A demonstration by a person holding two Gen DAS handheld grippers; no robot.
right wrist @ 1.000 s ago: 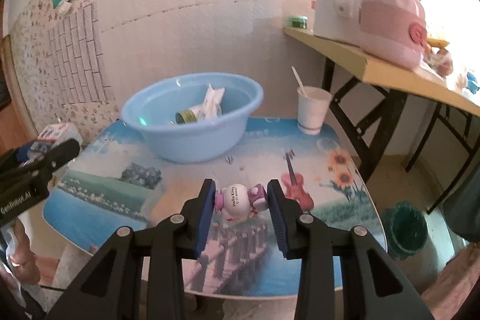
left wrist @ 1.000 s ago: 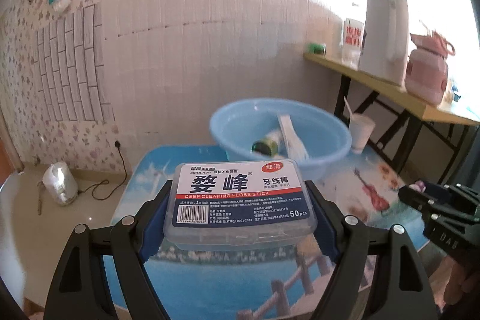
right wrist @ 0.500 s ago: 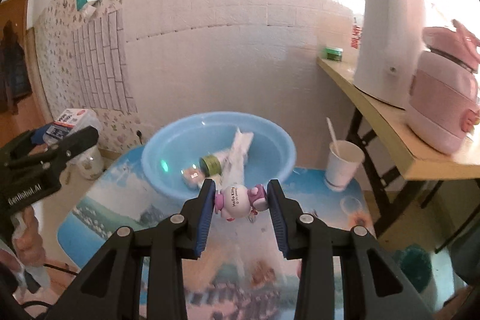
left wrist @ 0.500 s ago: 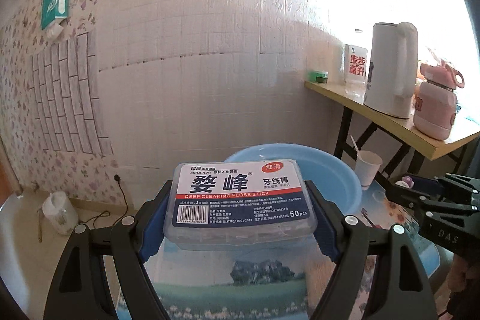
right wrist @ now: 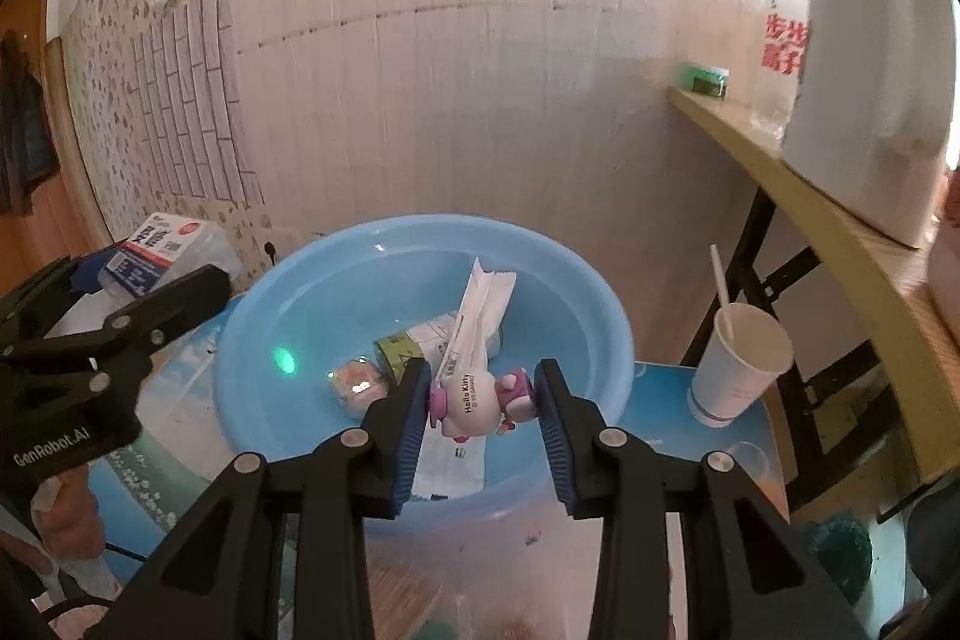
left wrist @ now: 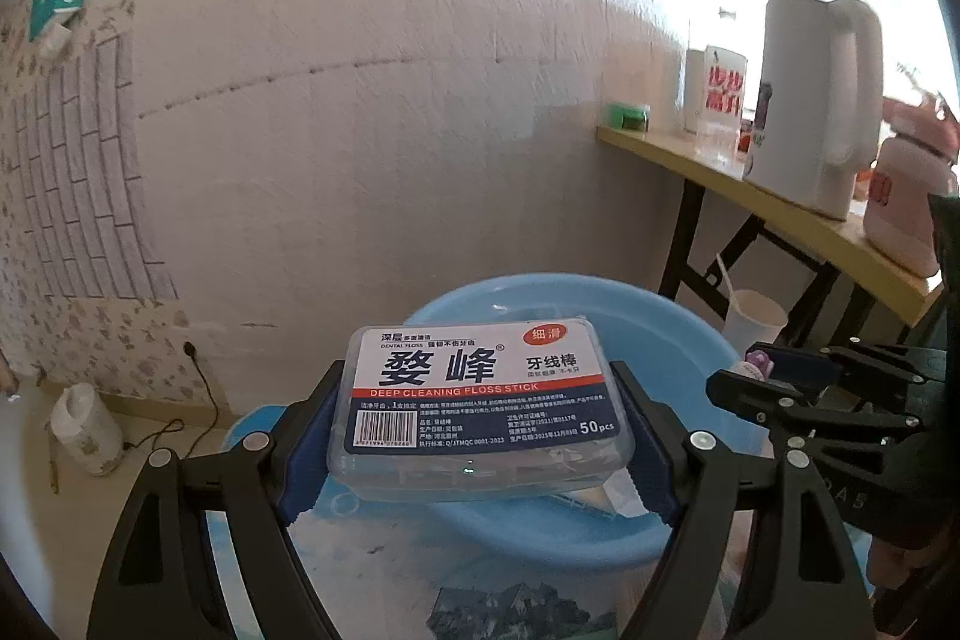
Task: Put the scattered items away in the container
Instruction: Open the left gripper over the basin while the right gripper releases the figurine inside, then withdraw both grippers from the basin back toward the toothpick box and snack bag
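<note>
Glossy blue plastic basin (right wrist: pixel 600 316), clear plastic floss box (left wrist: pixel 480 400), paper cup (right wrist: pixel 741 370).

The left gripper (left wrist: pixel 480 436) points forward and somewhat downward, its jaws set wide with the blue pads (left wrist: pixel 309 451) pressed against both ends of a floss box (left wrist: pixel 480 400). The right gripper (right wrist: pixel 483 415) tilts down more steeply, jaws drawn close and clamped on a small toy (right wrist: pixel 477 403) held clear between the pads. The two tools are side by side, each showing at the edge of the other's view, and a bare hand (right wrist: pixel 60 526) grips the left tool's handle from below.
</note>
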